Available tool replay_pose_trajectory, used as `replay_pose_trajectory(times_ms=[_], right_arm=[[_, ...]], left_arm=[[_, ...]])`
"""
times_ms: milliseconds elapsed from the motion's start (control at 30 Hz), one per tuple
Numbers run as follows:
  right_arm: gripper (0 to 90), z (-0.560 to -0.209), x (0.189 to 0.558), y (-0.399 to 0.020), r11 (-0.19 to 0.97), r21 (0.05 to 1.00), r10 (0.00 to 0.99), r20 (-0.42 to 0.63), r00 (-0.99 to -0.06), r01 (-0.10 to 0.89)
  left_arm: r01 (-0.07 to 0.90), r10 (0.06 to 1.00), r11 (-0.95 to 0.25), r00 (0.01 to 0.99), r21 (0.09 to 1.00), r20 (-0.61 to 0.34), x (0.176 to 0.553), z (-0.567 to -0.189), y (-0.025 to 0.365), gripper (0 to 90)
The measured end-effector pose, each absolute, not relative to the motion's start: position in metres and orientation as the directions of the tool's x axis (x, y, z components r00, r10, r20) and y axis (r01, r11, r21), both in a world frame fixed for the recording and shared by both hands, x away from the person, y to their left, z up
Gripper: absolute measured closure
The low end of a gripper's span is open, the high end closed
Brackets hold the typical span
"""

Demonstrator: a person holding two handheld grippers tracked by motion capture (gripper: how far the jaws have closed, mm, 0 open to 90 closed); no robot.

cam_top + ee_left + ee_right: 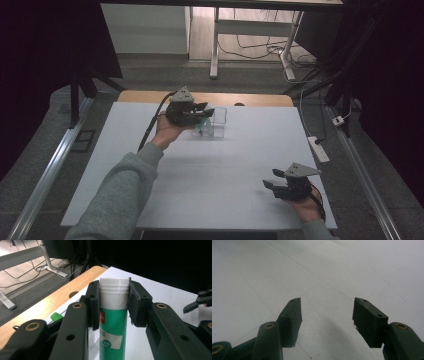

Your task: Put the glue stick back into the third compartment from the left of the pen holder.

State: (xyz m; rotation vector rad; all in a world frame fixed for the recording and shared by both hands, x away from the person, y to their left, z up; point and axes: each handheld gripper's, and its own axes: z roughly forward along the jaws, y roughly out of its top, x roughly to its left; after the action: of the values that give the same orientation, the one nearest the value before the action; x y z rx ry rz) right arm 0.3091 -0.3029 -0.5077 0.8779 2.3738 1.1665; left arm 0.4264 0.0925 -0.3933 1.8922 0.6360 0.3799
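Left tongs point(206, 114): far side of the desk, left of its middle, held up in the person's left hand point(167, 129); the jaws pinch a tube just below its cap, one pad on each side, as the left gripper view shows.
Tube point(113, 322): green body with a white cap and a small red patch on the label; it stands upright between the left tongs, the cap rising a little above the pads.
Clear box point(216, 121): a see-through container on the far part of the desk, just right of the left tongs; in the high view the tube's lower end sits at or inside it, and I cannot tell which.
Green bit point(56, 316): a small green piece lies on the desk to the left of the tube in the left gripper view, near the wooden edge.
Right tongs point(270, 179): near right corner of the desk, in the person's right hand point(306, 205), well apart from the tube; the jaws stand spread with nothing between them, the pads point(292, 317) hanging over bare white surface.
Desk point(225, 170): white top with a wooden strip point(250, 99) along the far edge.
Sleeve point(120, 200): grey, on the left forearm, reaching in from the near left.
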Motion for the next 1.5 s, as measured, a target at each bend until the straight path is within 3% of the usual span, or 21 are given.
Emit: replay_pose_trajectory(times_ms=[1033, 1500], right_arm=[[40.0, -0.509, 0.309, -0.306, 0.456, 0.801, 0.673, -0.024, -0.739, 0.389], [40.0, -0.512, 0.31, -0.307, 0.462, 0.794, 0.671, -0.022, -0.741, 0.395]], left_arm=[[0.3, 0.637, -0.269, 0.768, 0.915, -0.065, 0.506, -0.415, 0.034, 63.9], [0.33, 0.655, -0.269, 0.751, 0.905, -0.079, 0.517, -0.427, 0.027, 63.6]])
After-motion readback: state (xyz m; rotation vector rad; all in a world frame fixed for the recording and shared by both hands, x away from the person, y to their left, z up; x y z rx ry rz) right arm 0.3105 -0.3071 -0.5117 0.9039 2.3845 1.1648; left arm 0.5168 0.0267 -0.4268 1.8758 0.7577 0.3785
